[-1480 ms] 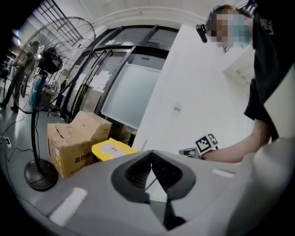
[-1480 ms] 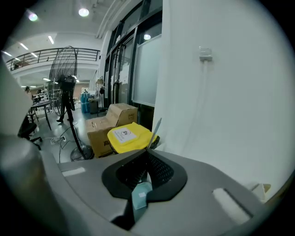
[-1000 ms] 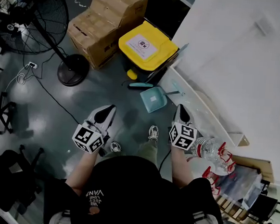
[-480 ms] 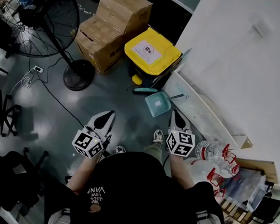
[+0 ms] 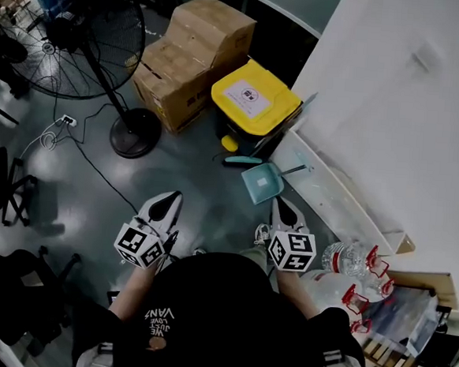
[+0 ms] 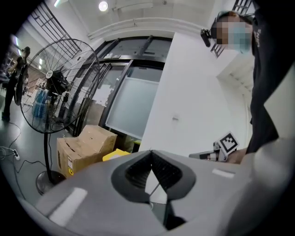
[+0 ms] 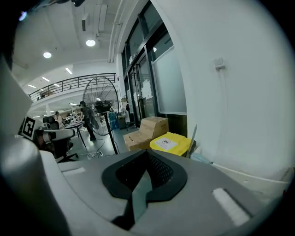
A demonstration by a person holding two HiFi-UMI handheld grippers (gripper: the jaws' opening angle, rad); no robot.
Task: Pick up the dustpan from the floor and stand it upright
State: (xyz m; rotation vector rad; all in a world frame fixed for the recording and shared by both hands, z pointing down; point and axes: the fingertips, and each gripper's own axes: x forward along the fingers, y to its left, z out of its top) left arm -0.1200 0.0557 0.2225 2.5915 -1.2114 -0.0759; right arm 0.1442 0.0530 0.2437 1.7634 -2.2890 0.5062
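The teal dustpan (image 5: 262, 182) lies flat on the grey floor in the head view, its handle (image 5: 242, 161) pointing left toward the yellow bin. My right gripper (image 5: 282, 205) is shut and empty, held in the air just short of the pan's near edge. My left gripper (image 5: 169, 201) is also shut on nothing, well to the pan's left. In the left gripper view the jaws (image 6: 150, 152) meet at their tips and the right gripper (image 6: 222, 148) shows at the right. The right gripper view has closed jaws (image 7: 147, 153) aimed at the bin (image 7: 170, 143).
A yellow-lidded bin (image 5: 256, 98) and stacked cardboard boxes (image 5: 193, 59) stand behind the pan. A floor fan (image 5: 82, 40) with round base (image 5: 135, 132) and a trailing cable (image 5: 96, 168) is at the left. A white wall (image 5: 393, 112), a leaning white board (image 5: 331, 196) and water bottles (image 5: 352, 260) line the right.
The person has stepped toward the wall and both grippers have come nearer the dustpan. Both sets of jaws stay shut. The dustpan has not moved on the floor.
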